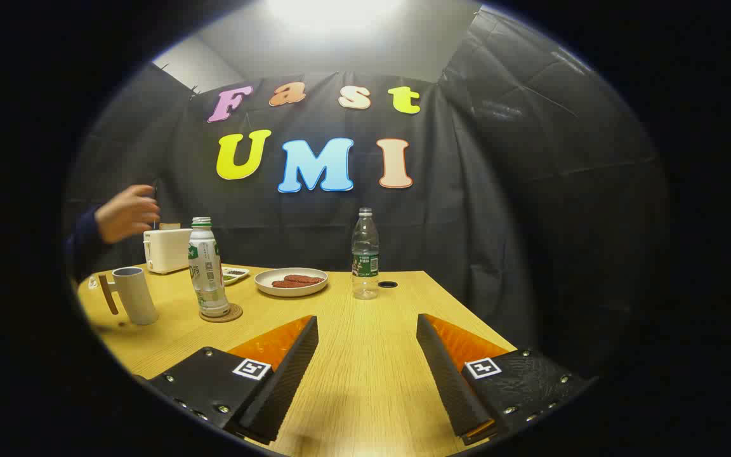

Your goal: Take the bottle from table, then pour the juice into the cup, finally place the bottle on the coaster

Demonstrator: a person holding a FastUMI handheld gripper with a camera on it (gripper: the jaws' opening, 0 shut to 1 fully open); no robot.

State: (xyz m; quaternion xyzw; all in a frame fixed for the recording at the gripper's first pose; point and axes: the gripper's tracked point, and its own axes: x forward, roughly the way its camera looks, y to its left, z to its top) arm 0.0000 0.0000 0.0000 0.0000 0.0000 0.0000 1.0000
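**Juice bottle on coaster, fingers wide**

Gripper (367, 339) spread wide over bare wooden table (365, 381), gripping nothing. Juice bottle (207, 270) upright on coaster (221, 313), ahead-left, beside grey cup (135, 295). Clear water bottle (365, 254) beyond fingers. Plate (291, 282), toaster (167, 249), hand (127, 212) farther back.

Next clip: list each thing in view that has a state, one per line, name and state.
claw: open, nothing between its fingers, above bare table
juice bottle: upright, standing on the coaster, cap on
coaster: flat, under the juice bottle
cup: upright, contents not visible
water bottle: upright, cap on, looks nearly empty
plate: holds reddish food
hand: raised above the toaster
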